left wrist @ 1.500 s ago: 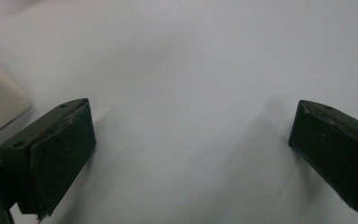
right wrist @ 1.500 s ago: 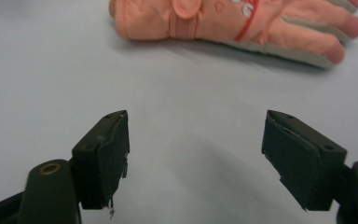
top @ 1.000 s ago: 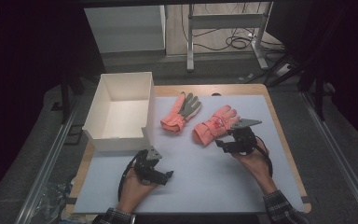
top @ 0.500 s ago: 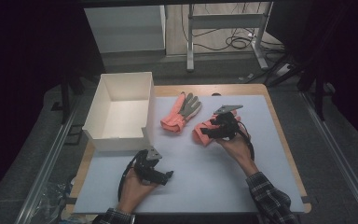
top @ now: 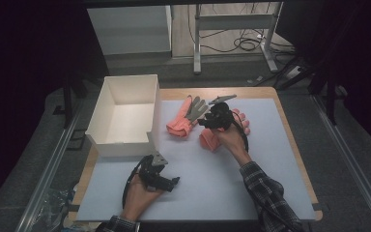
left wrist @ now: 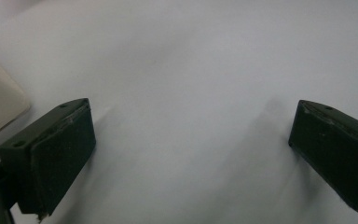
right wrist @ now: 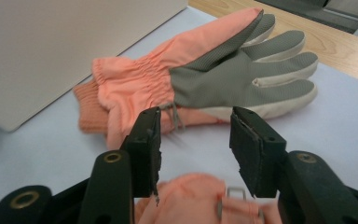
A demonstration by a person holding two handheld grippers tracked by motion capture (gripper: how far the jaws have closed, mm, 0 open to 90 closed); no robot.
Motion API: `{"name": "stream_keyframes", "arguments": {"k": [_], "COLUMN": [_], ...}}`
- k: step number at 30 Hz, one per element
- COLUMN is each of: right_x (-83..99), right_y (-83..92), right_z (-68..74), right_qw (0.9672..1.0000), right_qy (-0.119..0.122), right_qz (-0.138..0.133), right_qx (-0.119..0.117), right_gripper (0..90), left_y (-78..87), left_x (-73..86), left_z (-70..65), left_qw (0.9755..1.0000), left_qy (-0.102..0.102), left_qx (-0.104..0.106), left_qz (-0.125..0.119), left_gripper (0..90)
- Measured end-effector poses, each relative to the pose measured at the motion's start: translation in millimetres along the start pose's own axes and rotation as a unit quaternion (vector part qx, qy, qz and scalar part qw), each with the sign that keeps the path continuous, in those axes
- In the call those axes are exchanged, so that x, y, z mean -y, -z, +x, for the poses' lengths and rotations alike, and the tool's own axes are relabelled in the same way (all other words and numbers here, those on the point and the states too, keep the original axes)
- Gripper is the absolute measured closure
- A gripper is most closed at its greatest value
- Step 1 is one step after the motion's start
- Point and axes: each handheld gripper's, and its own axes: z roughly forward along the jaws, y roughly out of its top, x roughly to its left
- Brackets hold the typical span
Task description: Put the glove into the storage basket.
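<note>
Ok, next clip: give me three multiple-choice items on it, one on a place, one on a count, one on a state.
1. Where is the box?
A. left of the gloves
B. right of the gloves
C. on the floor

2. How many gloves are there?
A. one
B. two
C. four

3. How are the left gripper jaws?
A. shut on a glove
B. open, nothing between
C. shut on the box

Key: 1 A, the high view shows it left of the far glove; 2 B, far glove and near glove; 3 B, only bare mat lies between them.
</note>
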Motion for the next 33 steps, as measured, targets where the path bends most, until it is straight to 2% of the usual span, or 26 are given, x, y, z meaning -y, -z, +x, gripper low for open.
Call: {"name": "stream_keyframes", "arguments": {"k": [3, 9, 10, 12, 15, 17, 18, 22, 23, 25, 27, 29, 30, 33], "right_x": [-9.2, -20.0, -25.0, -26.6, -32.5, -36.3, -36.3, -38.6, -39.9, -40.2, -39.6, -38.3, -37.6, -37.8], "right_y": [-15.6, -34.2, -42.2, -44.9, -56.7, -68.1, -68.1, -81.4, -85.0, -86.4, -89.3, -91.2, -91.6, -91.3], "right_z": [-2.4, -3.5, -3.1, -2.9, -3.8, -7.0, -7.0, -11.2, -9.3, -8.2, -6.7, -5.1, -3.4, -1.8], "right_qw": [1.0000, 0.9999, 0.9999, 0.9998, 0.9994, 0.9981, 0.9981, 0.9958, 0.9946, 0.9939, 0.9926, 0.9917, 0.9910, 0.9907], "right_qy": [-0.002, -0.006, -0.002, -0.002, -0.003, -0.005, -0.005, -0.014, -0.009, -0.005, -0.004, -0.005, -0.004, -0.003], "right_qz": [0.007, 0.012, 0.015, 0.017, 0.029, 0.049, 0.049, 0.080, 0.092, 0.099, 0.108, 0.113, 0.113, 0.113], "right_qx": [0.000, 0.002, 0.006, 0.009, 0.020, 0.037, 0.037, 0.042, 0.046, 0.050, 0.054, 0.062, 0.072, 0.075], "right_gripper": [55.6, 54.8, 53.5, 52.9, 50.0, 49.6, 49.6, 50.1, 52.5, 54.7, 62.0, 72.4, 82.7, 86.8], "left_y": [0.2, 0.1, 0.1, 0.2, 0.2, 0.2, 0.2, 0.2, 0.2, 0.2, 0.2, 0.2, 0.2, 0.2], "left_x": [-0.1, -0.1, -0.1, -0.1, 0.0, 0.0, 0.0, 0.0, 0.0, 0.0, 0.0, 0.0, 0.0, 0.0], "left_z": [-0.1, -0.2, -0.2, -0.2, -0.3, -0.3, -0.3, -0.3, -0.3, -0.3, -0.3, -0.3, -0.3, -0.3], "left_qw": [1.0000, 1.0000, 1.0000, 1.0000, 1.0000, 1.0000, 1.0000, 1.0000, 1.0000, 1.0000, 1.0000, 1.0000, 1.0000, 1.0000], "left_qy": [0.000, 0.001, 0.001, 0.001, 0.001, 0.001, 0.001, 0.001, 0.001, 0.001, 0.001, 0.001, 0.001, 0.001], "left_qx": [0.000, 0.000, 0.000, 0.000, 0.000, 0.000, 0.000, 0.000, 0.000, 0.000, 0.000, 0.000, 0.000, 0.000], "left_qz": [0.001, 0.000, 0.000, 0.000, 0.000, -0.001, -0.001, -0.001, -0.001, -0.001, -0.001, -0.001, -0.001, -0.001], "left_gripper": [0.4, 0.5, 0.5, 0.4, 0.5, 0.5, 0.5, 0.5, 0.5, 0.5, 0.5, 0.5, 0.5, 0.5]}}
